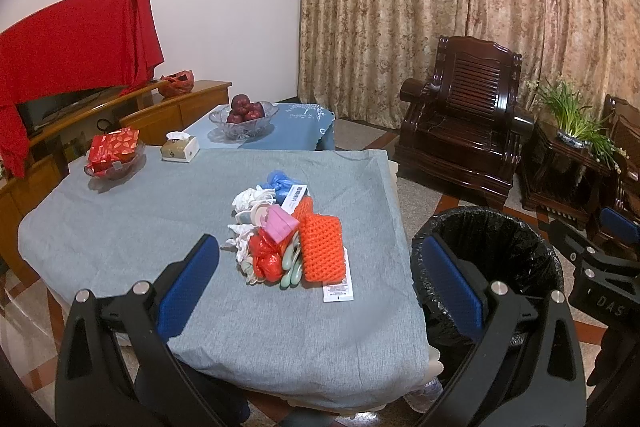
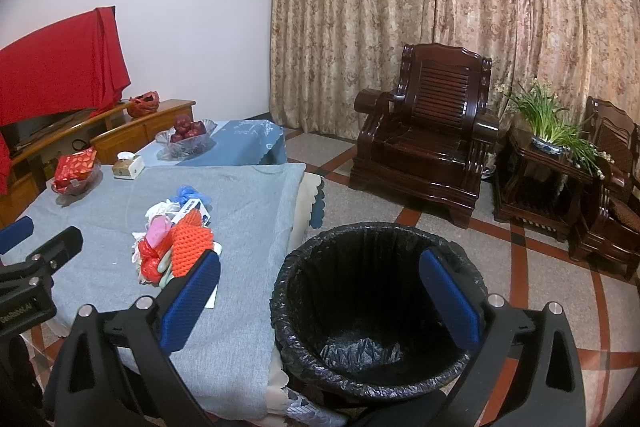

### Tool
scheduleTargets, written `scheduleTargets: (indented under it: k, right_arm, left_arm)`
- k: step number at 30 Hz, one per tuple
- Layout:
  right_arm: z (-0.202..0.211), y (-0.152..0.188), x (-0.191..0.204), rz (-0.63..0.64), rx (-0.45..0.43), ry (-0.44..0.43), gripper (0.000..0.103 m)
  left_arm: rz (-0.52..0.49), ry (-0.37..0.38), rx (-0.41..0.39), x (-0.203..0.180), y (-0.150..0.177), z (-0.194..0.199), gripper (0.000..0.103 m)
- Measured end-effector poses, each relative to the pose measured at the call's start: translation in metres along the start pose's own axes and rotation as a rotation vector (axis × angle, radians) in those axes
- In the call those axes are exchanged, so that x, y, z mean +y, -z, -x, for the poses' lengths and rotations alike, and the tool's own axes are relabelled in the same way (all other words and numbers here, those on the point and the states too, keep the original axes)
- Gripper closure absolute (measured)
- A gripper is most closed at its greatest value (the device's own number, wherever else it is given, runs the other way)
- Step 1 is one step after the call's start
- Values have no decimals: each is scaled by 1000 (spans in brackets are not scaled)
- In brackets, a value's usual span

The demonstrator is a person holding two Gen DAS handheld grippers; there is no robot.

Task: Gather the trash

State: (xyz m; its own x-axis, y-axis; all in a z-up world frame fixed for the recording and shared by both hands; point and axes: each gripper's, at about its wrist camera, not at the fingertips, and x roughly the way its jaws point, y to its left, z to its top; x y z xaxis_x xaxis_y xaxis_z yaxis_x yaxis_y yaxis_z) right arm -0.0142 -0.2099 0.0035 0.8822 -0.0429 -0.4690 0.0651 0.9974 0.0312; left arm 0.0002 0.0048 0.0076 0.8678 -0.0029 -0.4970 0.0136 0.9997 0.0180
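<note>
A heap of trash [image 1: 286,233] sits near the middle of a tabletop [image 1: 160,211] draped in grey-blue cloth: an orange foam fruit net [image 1: 322,251], a crumpled red plastic bag [image 1: 265,255], a pink paper box [image 1: 280,223], white tissue wads [image 1: 245,199], a blue plastic bag [image 1: 282,182] and a long white receipt [image 1: 338,289].

Just off the tabletop's right edge stands a round bin lined with a black plastic bag [image 2: 372,311], its mouth open.

The left claw [image 1: 320,291] hangs over the tabletop's near edge, blue pads spread wide and empty, the heap showing between them. The right claw [image 2: 320,299] hovers above the bin, likewise wide apart and holding nothing.

At the tabletop's far end are a white tissue box [image 1: 180,146] and a glass dish holding a red packet [image 1: 115,155].
</note>
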Motion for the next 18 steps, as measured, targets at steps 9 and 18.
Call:
scheduleTargets:
  k: [9, 18]
  right_arm:
    - [-23, 9, 11, 16, -14, -21, 6]
    - [-78, 13, 52, 53, -8, -113, 6]
  left_arm:
    - [17, -14, -12, 17, -2, -6, 5]
    - [80, -107, -24, 80, 21, -70, 5]
